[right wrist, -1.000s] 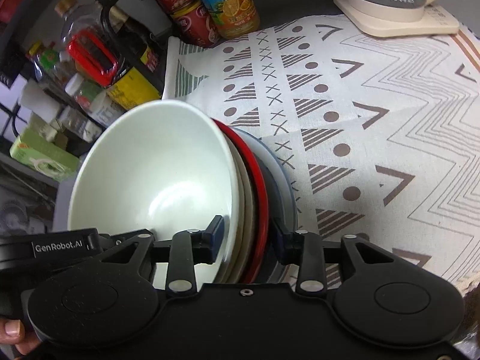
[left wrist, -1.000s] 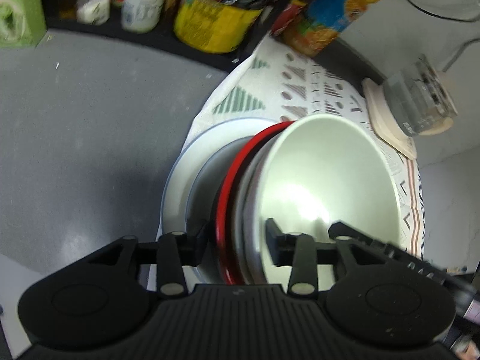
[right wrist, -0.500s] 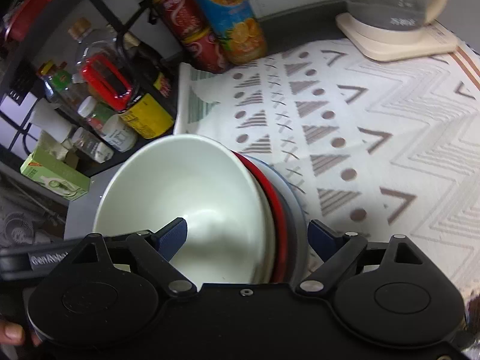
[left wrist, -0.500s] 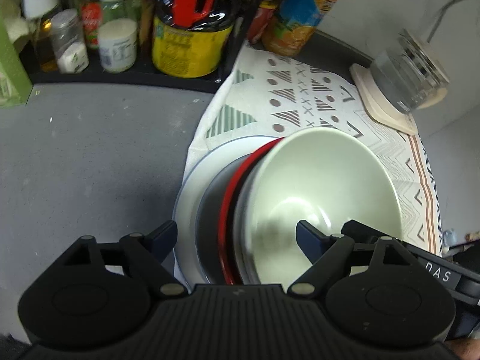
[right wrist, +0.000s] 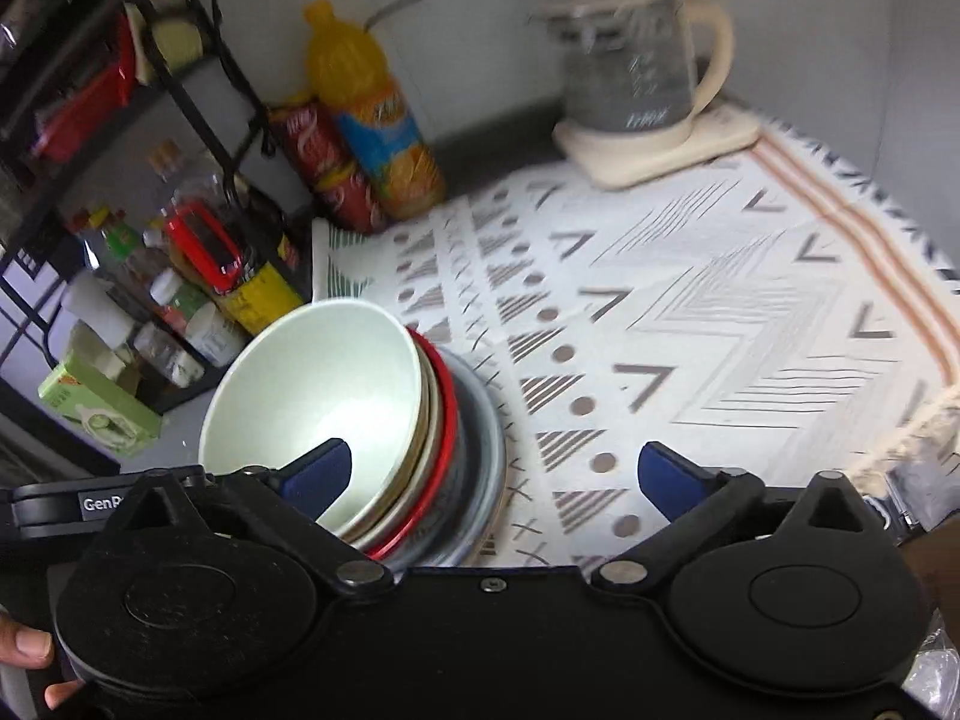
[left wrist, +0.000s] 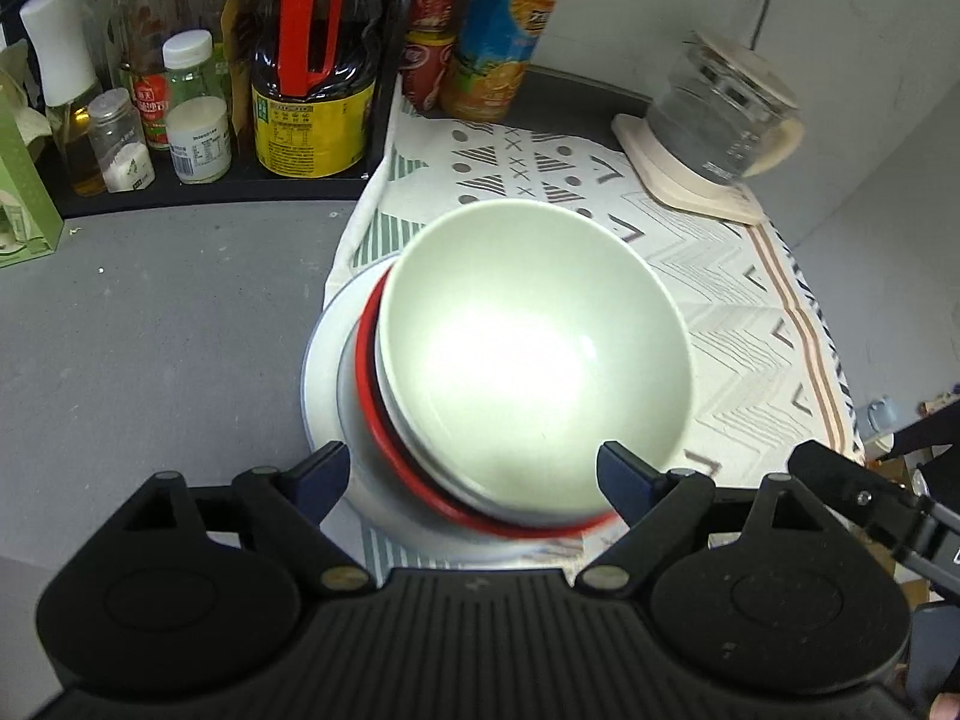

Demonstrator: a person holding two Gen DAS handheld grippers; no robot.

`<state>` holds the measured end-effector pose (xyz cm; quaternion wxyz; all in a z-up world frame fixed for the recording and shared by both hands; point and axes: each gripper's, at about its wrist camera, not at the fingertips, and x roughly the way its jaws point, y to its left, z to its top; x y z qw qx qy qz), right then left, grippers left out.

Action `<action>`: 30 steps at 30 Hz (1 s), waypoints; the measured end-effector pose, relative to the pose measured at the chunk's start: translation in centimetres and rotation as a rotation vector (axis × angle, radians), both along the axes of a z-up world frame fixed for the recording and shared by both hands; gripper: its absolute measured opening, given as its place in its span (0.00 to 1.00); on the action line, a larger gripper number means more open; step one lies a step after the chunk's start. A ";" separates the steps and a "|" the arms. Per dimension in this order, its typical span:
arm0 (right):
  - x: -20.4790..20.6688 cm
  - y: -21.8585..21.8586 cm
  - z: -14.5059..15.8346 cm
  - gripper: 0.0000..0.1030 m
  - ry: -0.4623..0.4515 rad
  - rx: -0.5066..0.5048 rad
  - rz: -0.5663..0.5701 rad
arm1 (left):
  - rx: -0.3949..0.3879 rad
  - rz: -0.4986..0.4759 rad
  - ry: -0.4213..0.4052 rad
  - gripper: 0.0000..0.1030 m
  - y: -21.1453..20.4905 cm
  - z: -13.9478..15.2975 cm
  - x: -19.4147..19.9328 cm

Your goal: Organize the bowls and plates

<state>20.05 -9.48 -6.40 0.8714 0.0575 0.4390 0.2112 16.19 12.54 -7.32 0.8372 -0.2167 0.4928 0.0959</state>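
A stack of dishes stands on the patterned cloth [left wrist: 708, 276]: a pale green bowl [left wrist: 534, 354] on top, a red-rimmed plate [left wrist: 367, 360] under it and a wide white plate [left wrist: 321, 354] at the bottom. The stack also shows in the right wrist view, with the bowl [right wrist: 318, 384] and the red rim [right wrist: 441, 420]. My left gripper [left wrist: 471, 474] is open and empty, its fingers wide on either side of the stack's near edge. My right gripper [right wrist: 495, 474] is open and empty, just right of the stack.
A black rack with sauce bottles and jars [left wrist: 198, 114] stands at the back left. Cola cans [left wrist: 426, 60] and an orange drink bottle [left wrist: 504, 36] stand behind the cloth. A glass kettle [left wrist: 720, 114] sits on its base at the back right. A green box [right wrist: 99, 408] lies left.
Both grippers opened, let go of the stack's rim and pulled back and up. The stack now rests on the cloth.
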 end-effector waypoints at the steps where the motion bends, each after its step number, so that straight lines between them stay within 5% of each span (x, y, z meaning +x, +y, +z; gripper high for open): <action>1: -0.6 -0.6 0.4 1.00 -0.008 0.004 -0.011 | 0.000 -0.008 -0.009 0.85 -0.1 0.5 -0.4; 30: -16.1 -7.0 6.7 1.00 -0.210 -0.026 -0.160 | 0.149 -0.222 -0.233 0.92 -3.2 9.7 -11.8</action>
